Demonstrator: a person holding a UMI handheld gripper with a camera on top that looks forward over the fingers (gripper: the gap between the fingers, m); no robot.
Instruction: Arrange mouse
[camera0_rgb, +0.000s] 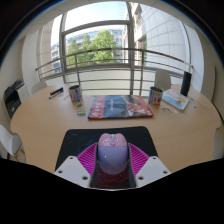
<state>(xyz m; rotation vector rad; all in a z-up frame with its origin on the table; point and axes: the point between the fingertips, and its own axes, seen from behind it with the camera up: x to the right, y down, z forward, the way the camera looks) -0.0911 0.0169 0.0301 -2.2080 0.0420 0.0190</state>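
We've got the mouse (111, 152) clamped in the hand-held gripper (111, 163), prob. just above the dark mat (72, 143) on the table (45, 120). Lower level, set it square, then release.

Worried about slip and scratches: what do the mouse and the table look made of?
Mouse: looks like smooth plastic, slightly glossy, judging by the soft sheen on its rounded back; the tongs grip it at both sides. Table: pale wood or laminate, matt and even-toned; which one is unclear.
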